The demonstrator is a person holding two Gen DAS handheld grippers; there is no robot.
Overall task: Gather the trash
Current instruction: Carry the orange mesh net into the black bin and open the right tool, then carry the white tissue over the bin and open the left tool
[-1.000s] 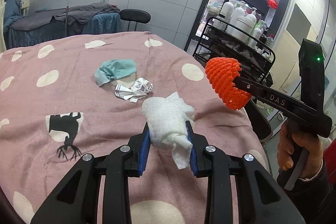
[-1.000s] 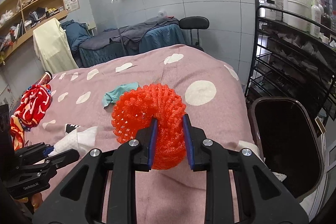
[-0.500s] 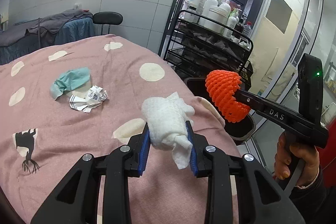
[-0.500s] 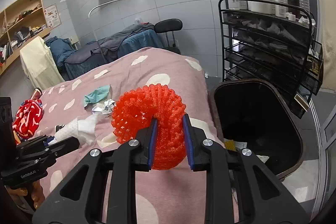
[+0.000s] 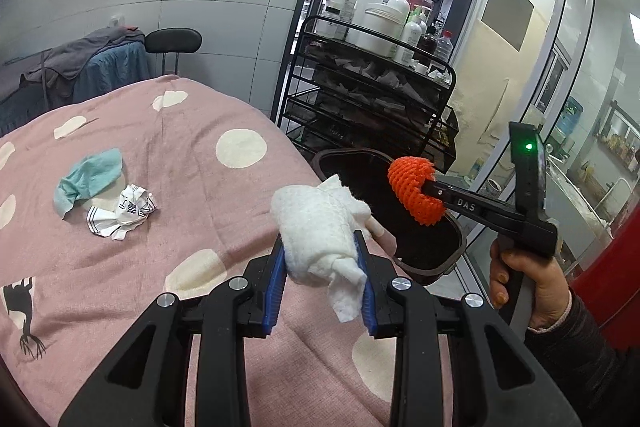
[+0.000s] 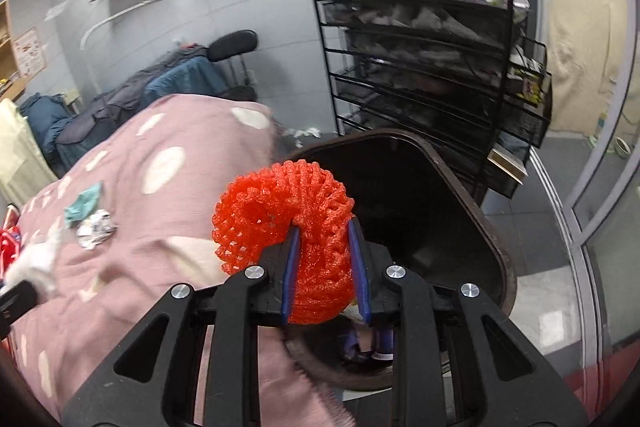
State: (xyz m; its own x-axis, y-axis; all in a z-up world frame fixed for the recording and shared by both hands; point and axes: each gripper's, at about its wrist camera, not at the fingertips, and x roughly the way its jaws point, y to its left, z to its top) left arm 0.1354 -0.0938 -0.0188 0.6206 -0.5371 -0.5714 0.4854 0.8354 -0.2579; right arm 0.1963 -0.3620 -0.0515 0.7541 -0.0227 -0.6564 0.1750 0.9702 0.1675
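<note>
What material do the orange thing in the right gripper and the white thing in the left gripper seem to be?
Orange net: probably foam mesh, matte; open lattice of thick soft strands, squashed between the pads. White wad: likely tissue or a paper towel, matte; fuzzy, creased, one limp corner hanging.

left gripper [image 5: 323, 269]: clamping white tissue wad [image 5: 316, 227]
right gripper [image 5: 420, 197]: holding orange foam net [image 5: 414, 189] over bin [image 5: 456, 247]

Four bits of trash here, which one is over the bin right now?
The orange foam net, gripped in the right tool, hangs over the dark bin; the white tissue is beside it.
</note>
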